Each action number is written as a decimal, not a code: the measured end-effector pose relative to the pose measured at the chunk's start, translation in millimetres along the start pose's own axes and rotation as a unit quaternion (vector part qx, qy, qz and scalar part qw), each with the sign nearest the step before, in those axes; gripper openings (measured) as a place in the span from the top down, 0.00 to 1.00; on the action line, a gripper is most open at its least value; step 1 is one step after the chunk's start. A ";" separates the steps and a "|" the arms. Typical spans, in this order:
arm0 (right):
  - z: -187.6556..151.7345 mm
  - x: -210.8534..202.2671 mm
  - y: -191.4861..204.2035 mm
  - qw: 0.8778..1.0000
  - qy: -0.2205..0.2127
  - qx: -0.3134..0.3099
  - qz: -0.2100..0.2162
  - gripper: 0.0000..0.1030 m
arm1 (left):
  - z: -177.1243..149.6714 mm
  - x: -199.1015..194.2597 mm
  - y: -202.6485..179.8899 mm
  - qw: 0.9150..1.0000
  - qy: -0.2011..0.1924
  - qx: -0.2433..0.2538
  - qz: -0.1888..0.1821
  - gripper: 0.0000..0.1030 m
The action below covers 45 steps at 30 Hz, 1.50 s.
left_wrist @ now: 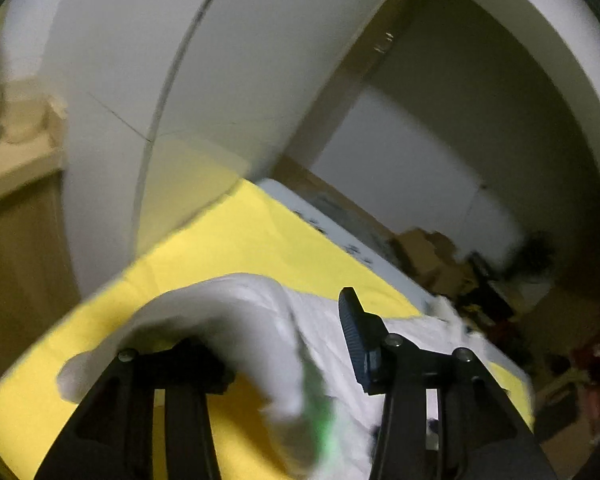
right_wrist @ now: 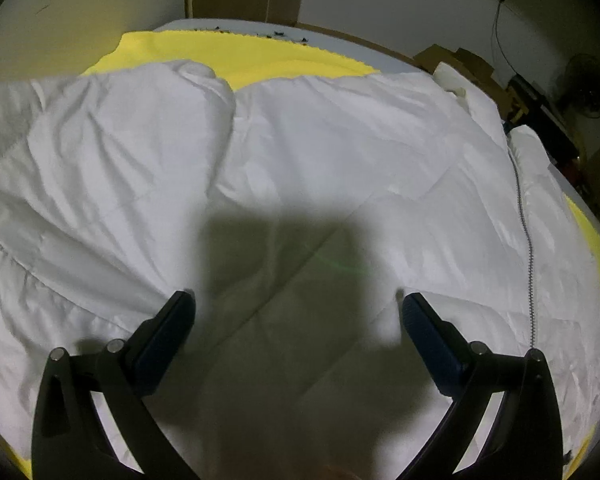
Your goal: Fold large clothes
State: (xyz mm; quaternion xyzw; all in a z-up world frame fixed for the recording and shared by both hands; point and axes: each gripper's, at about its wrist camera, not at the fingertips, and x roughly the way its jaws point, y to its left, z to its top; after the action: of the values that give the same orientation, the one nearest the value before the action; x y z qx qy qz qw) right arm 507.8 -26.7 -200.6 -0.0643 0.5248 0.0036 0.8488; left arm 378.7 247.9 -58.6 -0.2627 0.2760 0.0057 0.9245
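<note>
A large white quilted garment point(right_wrist: 300, 152) lies spread and rumpled over a yellow sheet point(right_wrist: 260, 56) on a bed, its zipper point(right_wrist: 528, 232) running down the right side. My right gripper point(right_wrist: 296, 298) hangs open just above the garment's middle, its shadow on the fabric and nothing between its fingers. In the left wrist view a fold of the white garment point(left_wrist: 228, 312) drapes over my left gripper's point(left_wrist: 272, 320) left finger and hides it. The right finger point(left_wrist: 354, 324) stands apart from the cloth, so the jaws are open. The picture is blurred.
The yellow sheet point(left_wrist: 240, 240) reaches the white mattress edge point(left_wrist: 340, 232). A white wall point(left_wrist: 180, 80) rises behind the bed, with a wooden cabinet point(left_wrist: 20, 248) at the left. Cardboard boxes point(right_wrist: 460, 64) and a fan point(right_wrist: 588, 92) stand beyond the bed's right side.
</note>
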 end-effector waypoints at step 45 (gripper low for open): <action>-163.6 -181.5 -243.3 0.974 -0.171 0.151 -0.001 0.00 | -211.6 -42.0 -205.5 0.931 0.138 0.215 -0.261 0.00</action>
State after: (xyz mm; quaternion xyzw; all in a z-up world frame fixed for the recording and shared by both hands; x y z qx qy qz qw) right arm 298.4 -275.2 -85.4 0.0659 0.3665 -0.0659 0.9258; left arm 267.7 -27.0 -88.0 -0.1182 0.3169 -0.3319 0.8806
